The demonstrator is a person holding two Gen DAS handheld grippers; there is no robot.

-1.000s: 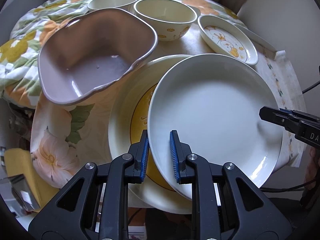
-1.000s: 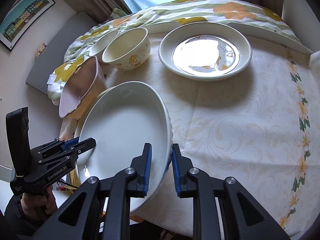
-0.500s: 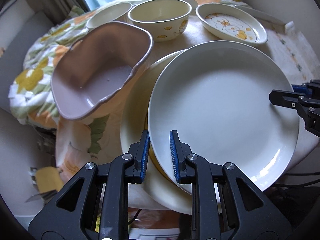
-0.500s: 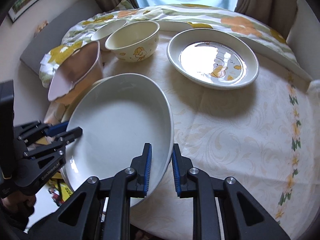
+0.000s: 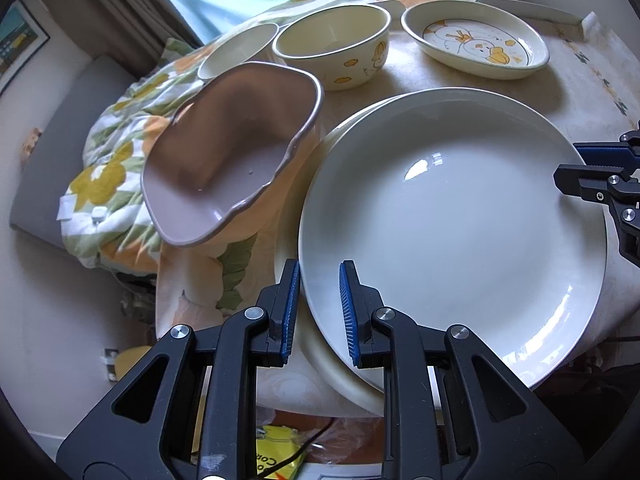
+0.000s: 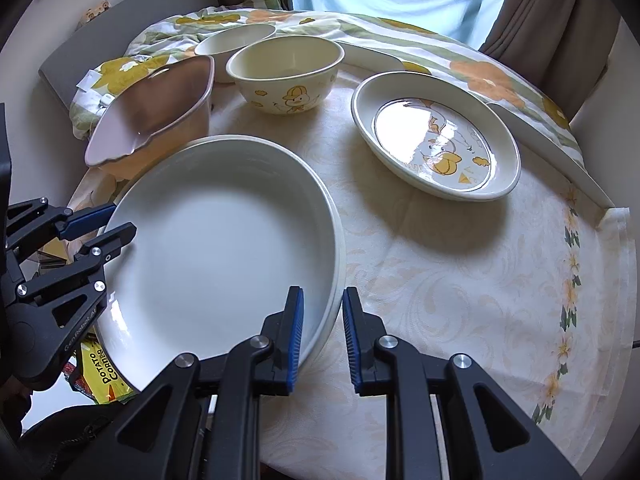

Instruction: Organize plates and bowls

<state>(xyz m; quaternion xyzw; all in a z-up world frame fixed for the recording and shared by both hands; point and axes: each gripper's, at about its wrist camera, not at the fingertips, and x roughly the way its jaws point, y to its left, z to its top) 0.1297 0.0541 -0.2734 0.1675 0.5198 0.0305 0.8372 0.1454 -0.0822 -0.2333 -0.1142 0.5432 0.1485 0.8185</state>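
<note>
On the round table [image 6: 460, 280], near its front-left edge, the white plate [image 5: 452, 220] was lying on top of another plate [image 5: 328, 364], and only a thin cream rim of the lower one was visible around it. The left gripper [image 5: 319, 312] was pinching the near-left rim of the white plate between its blue pads, and the right gripper [image 6: 322, 336] was pinching the opposite rim in the same way; in both views the rim was sitting between the pads. Part of the two stacked plates was reaching out over the table edge on the left gripper's side, where a yellow snack packet [image 6: 106, 372] lay lower down, under the table level.

Just beside the plates, toward the flowered blanket [image 5: 116, 168], the mauve bowl [image 5: 232, 160] stood tilted, its wavy rim very near to the plate stack; I could not tell if they touched. Behind it were the duck bowl [image 6: 286, 74] and a small cream bowl [image 6: 234, 42], close together. The duck plate [image 6: 436, 136] was standing well apart from the stack, at the far right.

Between the stack and the duck plate the patterned cloth was bare, and it was also bare at the right, up to the table's curved edge.
</note>
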